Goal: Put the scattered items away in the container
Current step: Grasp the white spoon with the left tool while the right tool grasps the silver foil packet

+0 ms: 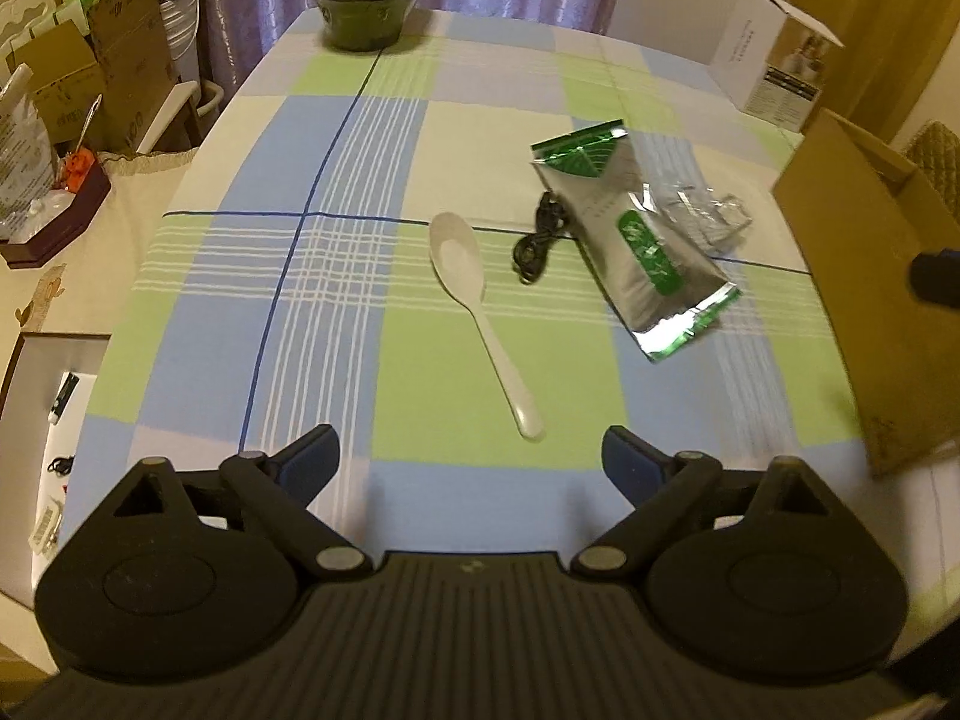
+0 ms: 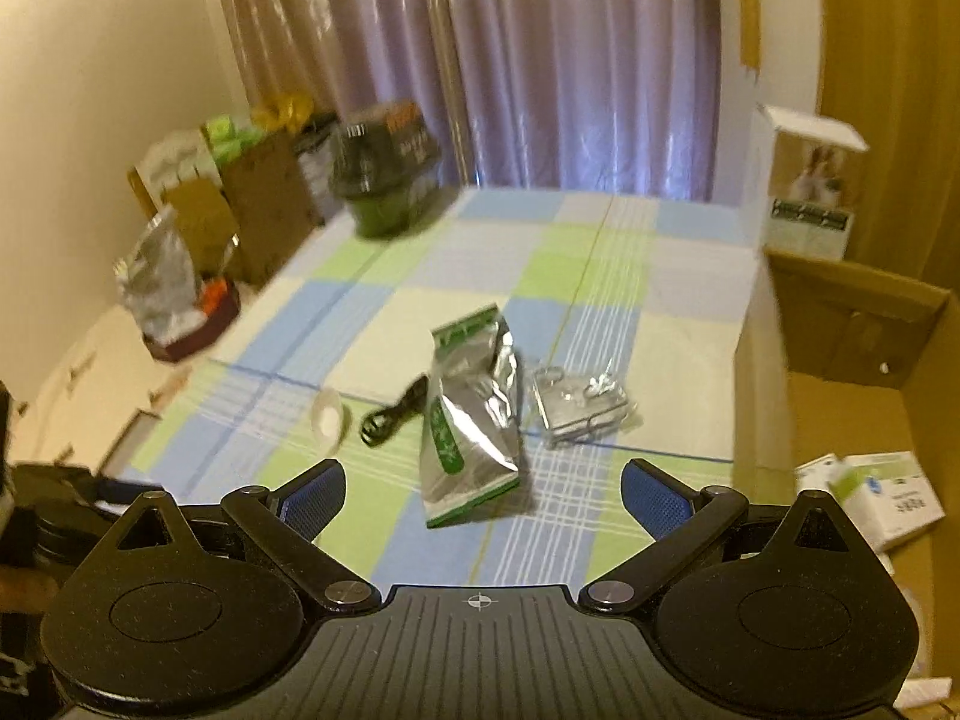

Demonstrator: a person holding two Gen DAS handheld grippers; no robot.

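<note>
Pouch (image 1: 636, 234) — crinkled silver foil, green ends; both grippers' (image 1: 471, 456) (image 2: 483, 489) jaws spread, empty.

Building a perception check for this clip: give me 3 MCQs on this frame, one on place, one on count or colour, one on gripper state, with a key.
1. Where does the black cable lie?
A. between the white spoon and the foil pouch
B. inside the cardboard box
C. on the green lidded pot

2. How many loose items lie grouped mid-table on the checked cloth?
A. two
B. four
C. seven

3. What state is the left gripper in?
A. shut on the spoon
B. shut, empty
C. open, empty

Key:
1 A: the cable lies coiled between the spoon bowl and the pouch's left edge.
2 B: spoon, cable, pouch and clear plastic packet.
3 C: its blue pads stand wide apart with only cloth between them; the right gripper is the same.
</note>
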